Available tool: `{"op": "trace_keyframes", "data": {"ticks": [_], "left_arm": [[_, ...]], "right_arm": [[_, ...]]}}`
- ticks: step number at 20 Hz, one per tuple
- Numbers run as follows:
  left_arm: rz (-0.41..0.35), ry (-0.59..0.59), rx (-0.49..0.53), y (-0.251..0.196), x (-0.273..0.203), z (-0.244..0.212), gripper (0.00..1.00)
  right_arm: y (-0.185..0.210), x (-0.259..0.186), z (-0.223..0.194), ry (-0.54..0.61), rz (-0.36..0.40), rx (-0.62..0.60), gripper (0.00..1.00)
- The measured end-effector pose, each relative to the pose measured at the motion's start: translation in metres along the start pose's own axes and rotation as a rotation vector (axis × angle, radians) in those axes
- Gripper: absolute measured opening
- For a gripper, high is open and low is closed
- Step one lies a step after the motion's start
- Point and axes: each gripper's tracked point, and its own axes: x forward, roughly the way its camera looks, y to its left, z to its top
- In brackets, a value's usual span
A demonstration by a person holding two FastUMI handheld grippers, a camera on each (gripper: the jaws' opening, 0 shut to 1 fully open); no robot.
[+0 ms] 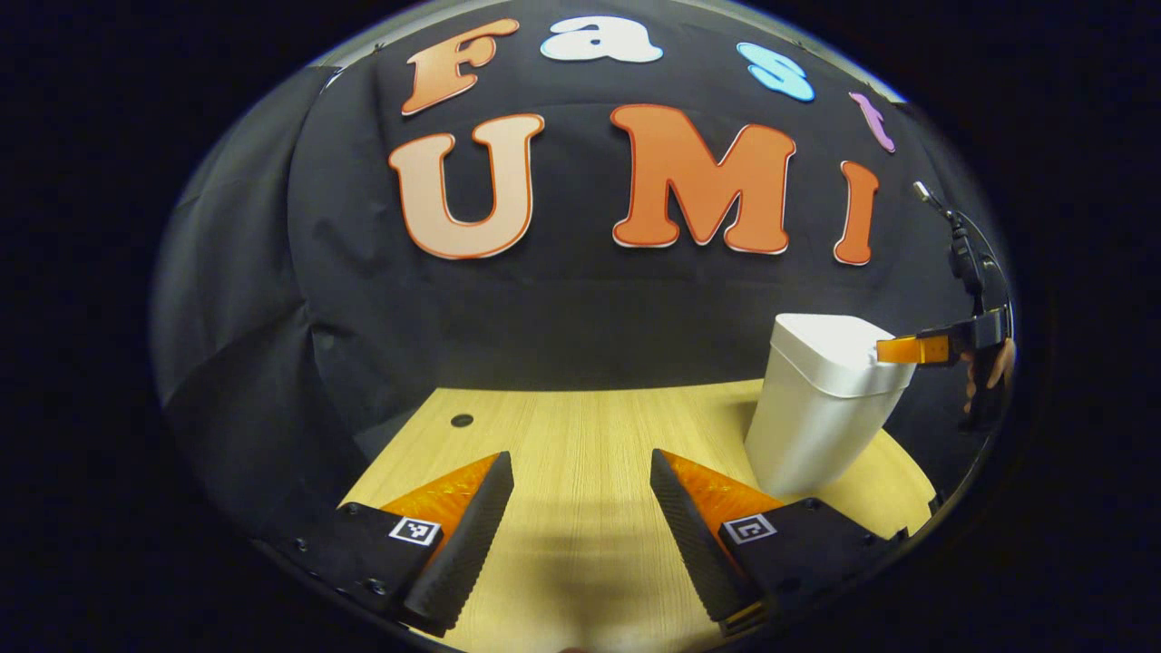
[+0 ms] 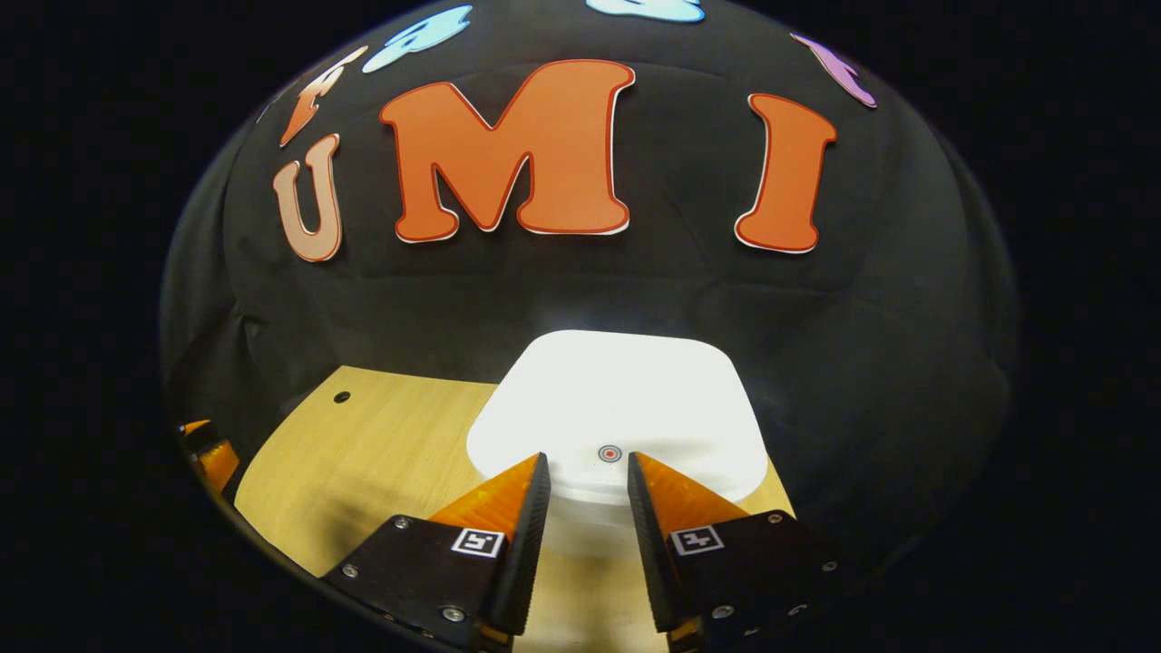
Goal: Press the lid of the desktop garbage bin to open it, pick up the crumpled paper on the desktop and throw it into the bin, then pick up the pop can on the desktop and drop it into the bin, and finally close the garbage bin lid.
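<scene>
The white desktop bin stands on the wooden table at the right in the left gripper view, its lid down. In the right gripper view the lid lies just below and ahead, with a small red dot near its front edge. My right gripper hovers over that front edge, its fingers a narrow gap apart with nothing between them; the left gripper view shows its fingertips at the lid's right rim. My left gripper stands open over bare table, left of the bin.
The light wooden table has a small dark hole near its back left. Black cloth walls close off the back and sides. A hand holds the right gripper. The left gripper's edge shows far left in the right gripper view.
</scene>
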Motion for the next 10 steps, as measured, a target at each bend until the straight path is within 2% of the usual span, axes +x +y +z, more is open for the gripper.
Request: {"op": "trace_keyframes", "data": {"ticks": [10], "left_arm": [[-0.083,-0.177,0.023,0.019,-0.001,0.08,0.97]], "right_arm": [[0.054,-0.036,-0.003,-0.083,-0.005,0.014,0.62]]}}
